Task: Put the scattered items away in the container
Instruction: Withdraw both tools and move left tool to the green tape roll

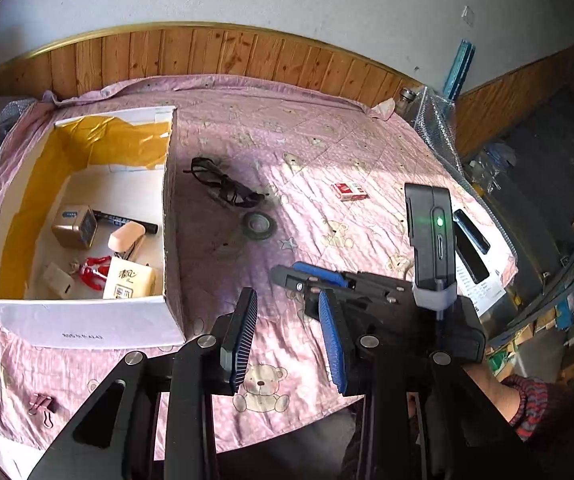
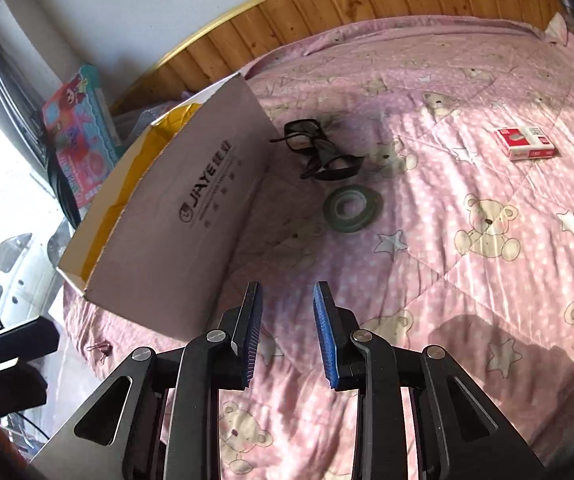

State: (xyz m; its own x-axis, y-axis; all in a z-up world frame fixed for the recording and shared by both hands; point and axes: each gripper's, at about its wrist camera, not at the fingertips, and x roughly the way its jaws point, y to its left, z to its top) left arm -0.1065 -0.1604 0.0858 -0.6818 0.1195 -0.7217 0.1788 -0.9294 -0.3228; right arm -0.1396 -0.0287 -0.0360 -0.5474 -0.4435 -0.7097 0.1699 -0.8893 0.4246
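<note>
White cardboard box (image 1: 87,320) with a yellow paper lining is placed on the pink bear-print quilt (image 1: 367,152), and its contents are shown only in the left wrist view: a gold cube-shaped gadget (image 1: 74,227), a black marker pen (image 1: 127,222), a beige stapler (image 1: 127,240), a red clip-like item (image 1: 95,270) and a cream tissue packet (image 1: 129,280). From the right wrist view only the box's printed outer wall (image 2: 191,216) and a strip of lining are seen.

Just right of the box, black-framed glasses (image 1: 223,188) are found, with a dark roll of tape (image 1: 260,225) beside them; farther right of the box lies a small red and white packet (image 1: 349,191). A pink binder clip (image 1: 43,406) is seen in front of the box's near left corner.

The left gripper (image 1: 287,336) is held released, jaws parted and empty, above the quilt right of the box. The right gripper (image 2: 287,332) is likewise spread apart with nothing grasped, near the box's front corner.
</note>
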